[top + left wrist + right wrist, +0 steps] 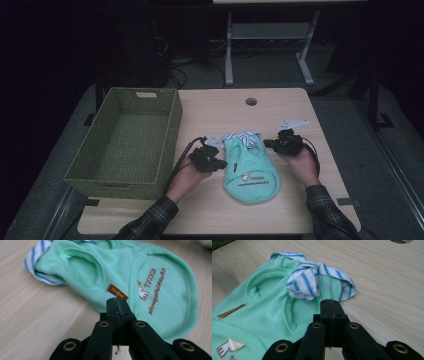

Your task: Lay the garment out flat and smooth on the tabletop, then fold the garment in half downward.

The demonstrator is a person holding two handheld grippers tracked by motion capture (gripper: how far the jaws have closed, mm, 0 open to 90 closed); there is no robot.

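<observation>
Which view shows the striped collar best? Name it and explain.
The right gripper view: the striped collar lies close, sharp and whole atop the green garment. The left gripper view catches just its edge; the high view shows it small and dim.

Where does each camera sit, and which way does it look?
High view: above the person's side, facing forward and down on the table; forearms, hands and both grippers show.
Left gripper view: rides the left gripper, facing the shirt; shut jaws show.
Right gripper view: rides the right gripper, facing the collar; shut jaws show.
All share the shirt.
</observation>
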